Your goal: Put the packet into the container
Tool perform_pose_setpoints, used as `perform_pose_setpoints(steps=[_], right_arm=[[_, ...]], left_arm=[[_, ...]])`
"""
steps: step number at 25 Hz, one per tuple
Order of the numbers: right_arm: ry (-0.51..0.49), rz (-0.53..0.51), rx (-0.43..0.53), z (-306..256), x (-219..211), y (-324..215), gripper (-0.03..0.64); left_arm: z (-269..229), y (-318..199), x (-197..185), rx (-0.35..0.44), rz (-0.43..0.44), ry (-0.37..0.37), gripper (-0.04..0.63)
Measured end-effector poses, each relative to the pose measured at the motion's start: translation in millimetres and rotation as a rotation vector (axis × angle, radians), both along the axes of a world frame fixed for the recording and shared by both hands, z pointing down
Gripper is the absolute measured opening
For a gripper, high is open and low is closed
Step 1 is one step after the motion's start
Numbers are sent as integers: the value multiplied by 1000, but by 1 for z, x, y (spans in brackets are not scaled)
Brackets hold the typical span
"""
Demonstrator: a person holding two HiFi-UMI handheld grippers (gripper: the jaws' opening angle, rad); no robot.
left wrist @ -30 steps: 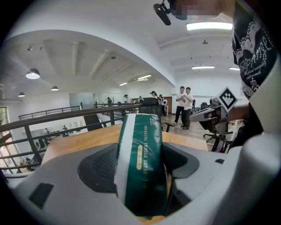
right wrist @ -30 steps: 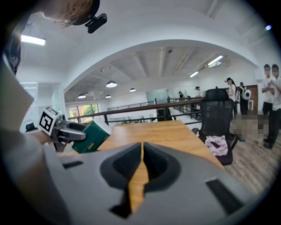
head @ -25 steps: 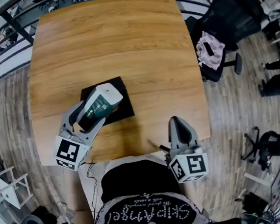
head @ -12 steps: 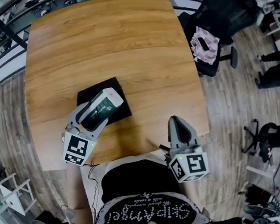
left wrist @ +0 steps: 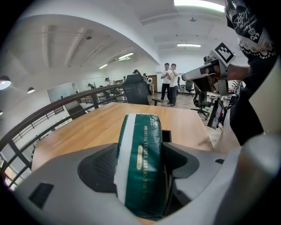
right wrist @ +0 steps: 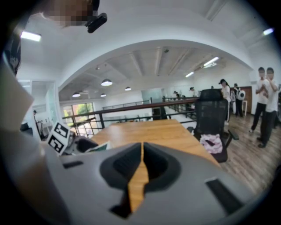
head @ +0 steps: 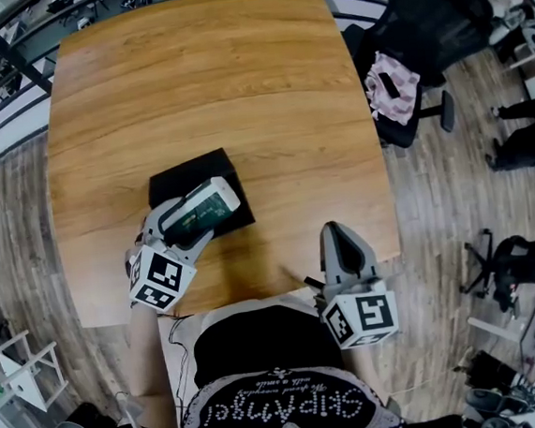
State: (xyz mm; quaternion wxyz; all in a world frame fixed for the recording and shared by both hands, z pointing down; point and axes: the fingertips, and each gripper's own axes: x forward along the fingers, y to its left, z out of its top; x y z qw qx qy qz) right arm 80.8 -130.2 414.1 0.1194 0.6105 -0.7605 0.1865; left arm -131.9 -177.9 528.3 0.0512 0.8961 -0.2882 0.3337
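Since we lowered the left gripper [head: 193, 223] over the last second, the green packet [head: 208, 205] clamped in its jaws lies flatter, just over the black container [head: 181, 177] | release looks close | right gripper [head: 341, 239] idle at table [head: 237, 89] edge, jaws together, empty.
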Motion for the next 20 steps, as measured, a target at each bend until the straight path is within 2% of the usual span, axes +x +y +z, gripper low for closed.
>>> perform_pose_setpoints(steps=[14,20], right_arm=[[5,4,-11,2,1,-3,38],[5,6,-10,1,2,-2,37]], left_arm=[[37,0,9,-93,51,-88,341],[48,-4,13,-131,45,-127,341]])
